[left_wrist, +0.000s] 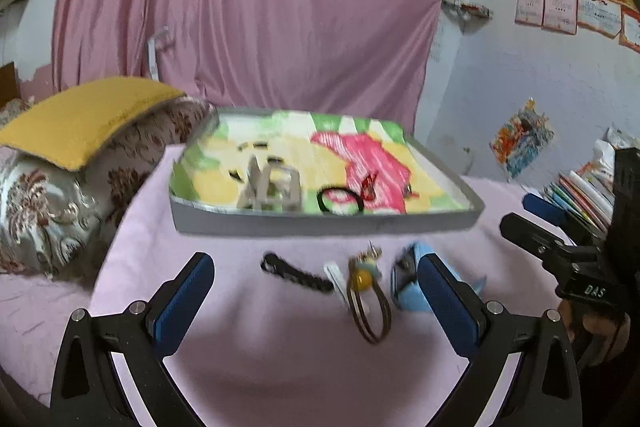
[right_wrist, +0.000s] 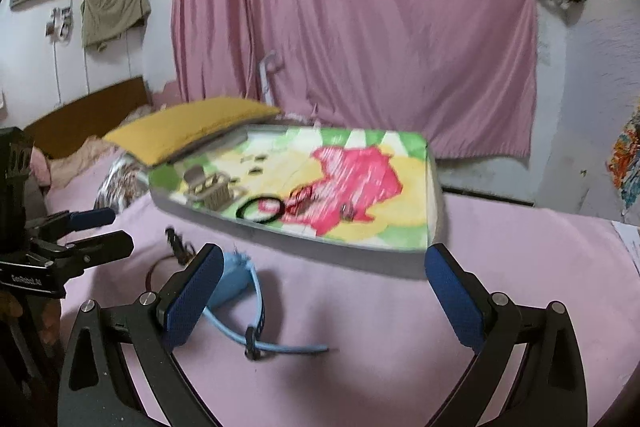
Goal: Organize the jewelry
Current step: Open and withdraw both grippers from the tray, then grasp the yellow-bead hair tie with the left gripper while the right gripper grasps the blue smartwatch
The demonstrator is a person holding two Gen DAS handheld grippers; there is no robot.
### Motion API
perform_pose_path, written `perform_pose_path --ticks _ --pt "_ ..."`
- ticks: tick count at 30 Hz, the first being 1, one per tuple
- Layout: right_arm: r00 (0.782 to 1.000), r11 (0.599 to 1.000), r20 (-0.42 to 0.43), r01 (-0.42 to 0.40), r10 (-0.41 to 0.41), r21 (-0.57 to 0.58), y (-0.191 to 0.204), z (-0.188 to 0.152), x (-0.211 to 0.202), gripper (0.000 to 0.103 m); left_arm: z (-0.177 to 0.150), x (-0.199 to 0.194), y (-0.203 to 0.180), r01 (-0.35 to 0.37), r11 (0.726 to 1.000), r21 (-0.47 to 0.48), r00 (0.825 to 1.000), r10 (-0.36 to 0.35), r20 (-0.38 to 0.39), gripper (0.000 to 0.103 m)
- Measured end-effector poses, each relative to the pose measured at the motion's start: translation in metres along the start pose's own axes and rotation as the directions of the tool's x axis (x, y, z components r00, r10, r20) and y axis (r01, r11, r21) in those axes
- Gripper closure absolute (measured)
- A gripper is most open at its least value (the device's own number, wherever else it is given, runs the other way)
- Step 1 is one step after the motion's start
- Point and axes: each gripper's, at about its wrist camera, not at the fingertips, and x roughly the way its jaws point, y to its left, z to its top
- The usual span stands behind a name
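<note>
A shallow grey tray (left_wrist: pixel 320 221) with a green, yellow and pink lining sits on the pink bedsheet. In it lie a black hair ring (left_wrist: pixel 340 201), a red item (left_wrist: pixel 369 184) and a small beige stand (left_wrist: pixel 270 189). In front of the tray lie a black chain (left_wrist: pixel 296 273), a brown bracelet with a yellow bead (left_wrist: pixel 368 303) and a light blue watch (left_wrist: pixel 408 285). My left gripper (left_wrist: pixel 316 303) is open above these loose pieces. My right gripper (right_wrist: pixel 324 291) is open, with the blue watch (right_wrist: pixel 236 283) by its left finger and the tray (right_wrist: pixel 320 243) ahead.
A yellow cushion (left_wrist: pixel 80 119) on a floral pillow (left_wrist: pixel 48 203) lies left of the tray. A pink curtain (left_wrist: pixel 248 7) hangs behind. Books (left_wrist: pixel 580 191) are stacked at the right. The other gripper (left_wrist: pixel 560 251) shows at the right edge.
</note>
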Motion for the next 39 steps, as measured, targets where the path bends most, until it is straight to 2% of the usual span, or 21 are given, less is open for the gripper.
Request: perform_pose_path --ticks 1,3,5,7,9,10,12,15,16,18,20,22,24,28,29,35,39 --pt "1.000 1.000 -0.021 -0.006 0.005 -0.009 0.001 -0.002 0.002 0.011 -0.002 0.002 0.000 0.009 1.000 -0.003 1.000 -0.009 -0.016 0.001" --pt "0.997 0.999 -0.074 -0.030 0.028 -0.020 0.002 -0.005 0.011 0.025 -0.006 0.005 -0.001 0.023 1.000 -0.008 0.999 -0.023 -0.043 0.001" --pt "0.992 0.998 -0.115 -0.060 0.057 -0.022 0.004 -0.007 0.018 0.033 -0.009 0.008 -0.002 0.043 0.999 -0.013 0.997 -0.043 -0.069 0.005" --pt "0.988 0.996 -0.136 -0.083 0.078 -0.032 0.007 -0.007 0.023 0.040 -0.012 0.013 -0.004 0.061 0.998 -0.014 0.993 -0.062 -0.100 0.012" --pt "0.981 0.993 -0.166 -0.108 0.099 -0.048 0.012 -0.008 0.027 0.041 -0.013 0.018 -0.007 0.071 0.997 -0.010 0.989 -0.072 -0.129 0.028" --pt "0.979 0.992 -0.177 -0.113 0.102 -0.052 0.014 -0.008 0.030 0.041 -0.014 0.021 -0.008 0.074 0.997 -0.009 0.986 -0.075 -0.147 0.032" --pt "0.971 0.989 -0.206 -0.134 0.120 -0.059 0.018 -0.009 0.036 0.050 -0.016 0.025 -0.008 0.079 0.997 -0.020 0.983 -0.081 -0.163 0.050" --pt "0.960 0.985 -0.248 -0.155 0.133 -0.072 0.023 -0.009 0.046 0.053 -0.017 0.030 -0.006 0.087 0.996 -0.034 0.979 -0.092 -0.182 0.065" --pt "0.957 0.984 -0.256 -0.159 0.135 -0.076 0.024 -0.009 0.048 0.054 -0.018 0.031 -0.006 0.090 0.995 -0.033 0.978 -0.095 -0.188 0.067" --pt "0.953 0.982 -0.271 -0.166 0.137 -0.086 0.027 -0.008 0.052 0.063 -0.019 0.033 -0.008 0.104 0.994 -0.030 0.973 -0.108 -0.204 0.075" --pt "0.949 0.981 -0.284 -0.171 0.140 -0.088 0.028 -0.007 0.056 0.065 -0.018 0.035 -0.008 0.114 0.993 -0.029 0.970 -0.117 -0.211 0.081" --pt "0.945 0.980 -0.294 -0.178 0.146 -0.085 0.029 -0.007 0.059 0.075 -0.018 0.036 -0.010 0.119 0.992 -0.029 0.969 -0.122 -0.215 0.087" --pt "0.939 0.978 -0.304 -0.191 0.159 -0.078 0.030 -0.006 0.061 0.077 -0.016 0.036 -0.011 0.120 0.992 -0.030 0.969 -0.123 -0.216 0.093" --pt "0.934 0.974 -0.311 -0.213 0.178 -0.082 0.033 -0.006 0.063 0.090 -0.013 0.034 -0.012 0.125 0.992 -0.025 0.970 -0.127 -0.208 0.098" --pt "0.935 0.973 -0.305 -0.214 0.179 -0.085 0.033 -0.006 0.062 0.098 -0.012 0.033 -0.013 0.126 0.992 -0.021 0.971 -0.128 -0.204 0.098" --pt "0.974 0.978 -0.202 -0.133 0.100 -0.159 0.040 -0.004 0.041 0.099 -0.001 0.021 -0.020 0.133 0.990 0.038 0.979 -0.125 -0.162 0.098" --pt "0.987 0.981 -0.145 -0.088 0.063 -0.172 0.036 0.002 0.029 0.099 0.010 0.011 -0.022 0.134 0.989 0.060 0.984 -0.125 -0.129 0.098"
